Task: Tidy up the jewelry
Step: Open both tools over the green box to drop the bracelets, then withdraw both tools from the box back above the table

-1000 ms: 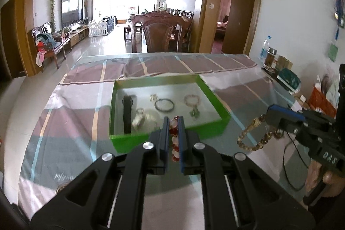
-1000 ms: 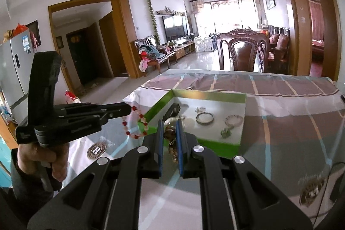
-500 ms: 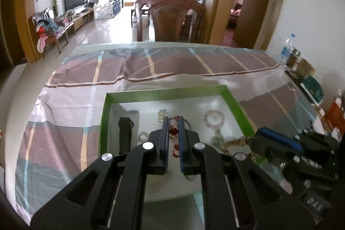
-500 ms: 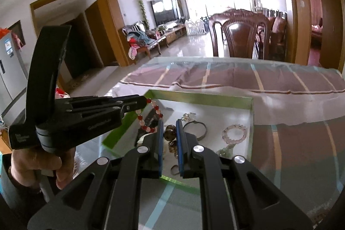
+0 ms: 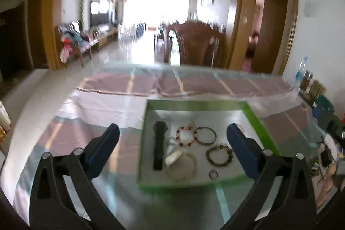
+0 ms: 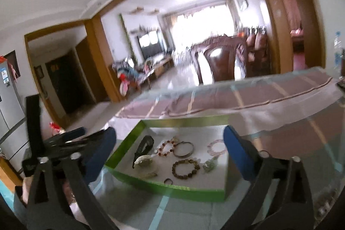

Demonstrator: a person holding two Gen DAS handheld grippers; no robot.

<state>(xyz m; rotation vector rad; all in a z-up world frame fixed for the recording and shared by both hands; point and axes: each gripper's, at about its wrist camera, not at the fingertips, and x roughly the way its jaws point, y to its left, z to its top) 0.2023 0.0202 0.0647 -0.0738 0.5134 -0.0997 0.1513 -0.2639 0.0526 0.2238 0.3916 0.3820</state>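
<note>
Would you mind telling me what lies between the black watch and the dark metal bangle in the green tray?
The red-and-white bead bracelet lies between the black watch and the metal bangle, seen in both wrist views.

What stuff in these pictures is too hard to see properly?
- Pink bracelet: left wrist view, mostly hidden behind the blue finger of the left claw.
- Pale pile in the green box: blurred in both views; can't tell what it is.
- Small ring: too small for detail.
- Clutter right of the box: left wrist view, blurred and cut by the edge.
- Right claw: open, empty.
</note>
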